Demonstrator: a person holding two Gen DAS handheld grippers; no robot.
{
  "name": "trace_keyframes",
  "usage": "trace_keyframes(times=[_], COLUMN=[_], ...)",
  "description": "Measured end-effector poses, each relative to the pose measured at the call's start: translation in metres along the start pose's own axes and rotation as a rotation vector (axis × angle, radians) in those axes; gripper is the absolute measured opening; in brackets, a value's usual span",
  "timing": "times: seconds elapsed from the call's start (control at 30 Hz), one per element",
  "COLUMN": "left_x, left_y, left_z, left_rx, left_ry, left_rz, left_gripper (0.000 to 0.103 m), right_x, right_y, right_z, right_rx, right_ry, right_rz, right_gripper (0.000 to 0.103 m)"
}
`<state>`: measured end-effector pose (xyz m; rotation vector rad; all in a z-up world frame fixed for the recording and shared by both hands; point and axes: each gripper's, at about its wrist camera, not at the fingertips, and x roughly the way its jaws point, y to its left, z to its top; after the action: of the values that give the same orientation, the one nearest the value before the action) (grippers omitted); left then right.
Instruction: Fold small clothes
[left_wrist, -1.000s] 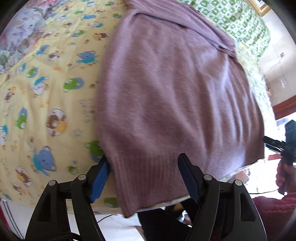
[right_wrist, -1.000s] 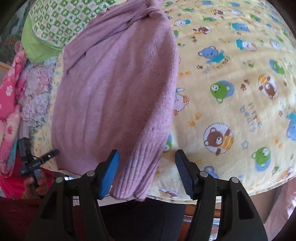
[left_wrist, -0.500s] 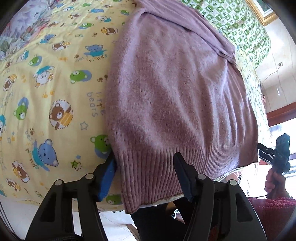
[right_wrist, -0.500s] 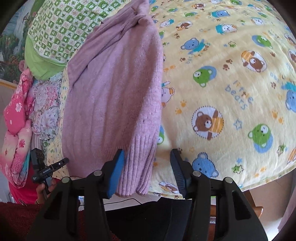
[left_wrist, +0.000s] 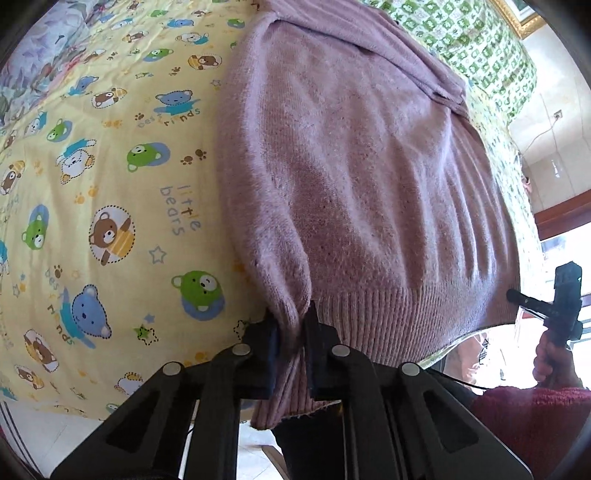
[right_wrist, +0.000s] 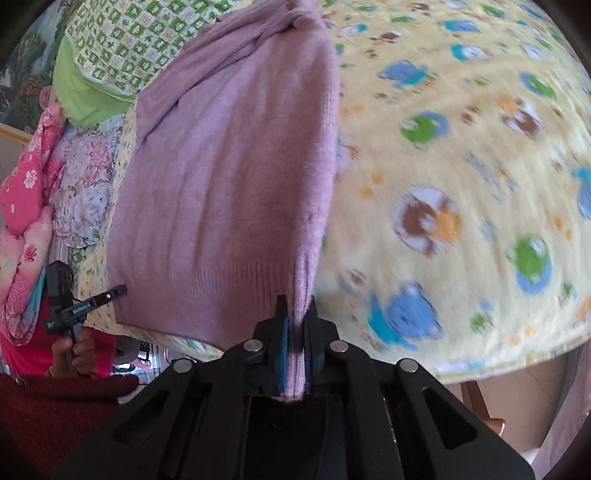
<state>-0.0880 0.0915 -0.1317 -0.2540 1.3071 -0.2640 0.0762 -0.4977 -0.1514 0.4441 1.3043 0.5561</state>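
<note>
With the left gripper (left_wrist: 290, 332) and right gripper (right_wrist: 295, 325) each clenched on a hem corner of the purple sweater (left_wrist: 354, 177) at the near edge of the bear-print bed cover (left_wrist: 110, 184), lift both evenly and carry the hem toward the collar.

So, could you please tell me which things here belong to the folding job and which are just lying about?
Job:
- sweater, hem corners pinched
- left gripper, shut on hem
- right gripper, shut on hem

Lying about:
- bear blanket underneath
- green pillow
- pink floral cloth
</note>
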Motion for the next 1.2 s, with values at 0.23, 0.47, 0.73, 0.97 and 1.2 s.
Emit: trace_keyframes(times=[0.23, 0.47, 0.73, 0.97, 1.2], left_x=[-0.019, -0.065, -0.099, -0.089, -0.046], left_y=[0.006, 0.002, -0.006, -0.013, -0.012], left_z=[-0.002, 0.027, 0.115, 0.237, 0.336], left_rx=[-0.047, -0.074, -0.072, -0.072, -0.105], left_ry=[-0.054, -0.201, -0.356, -0.445, -0.426], left_rz=[-0.087, -0.214, -0.274, -0.247, -0.204], left_gripper=[0.007, 0.007, 0.007, 0.007, 0.004], right_x=[-0.015, -0.044, -0.057, -0.042, 0.000], right_y=[-0.008, 0.023, 0.051, 0.050, 0.036], right_z=[0.008, 0.053, 0.141, 0.249, 0.330], right_rx=[0.098, 0.063, 0.005, 0.015, 0.078], right_ry=[-0.048, -0.163, -0.305, -0.416, -0.415], right_rz=[0.198, 0.432, 0.480, 0.422, 0.316], right_gripper=[0.007, 0.007, 0.007, 0.007, 0.007])
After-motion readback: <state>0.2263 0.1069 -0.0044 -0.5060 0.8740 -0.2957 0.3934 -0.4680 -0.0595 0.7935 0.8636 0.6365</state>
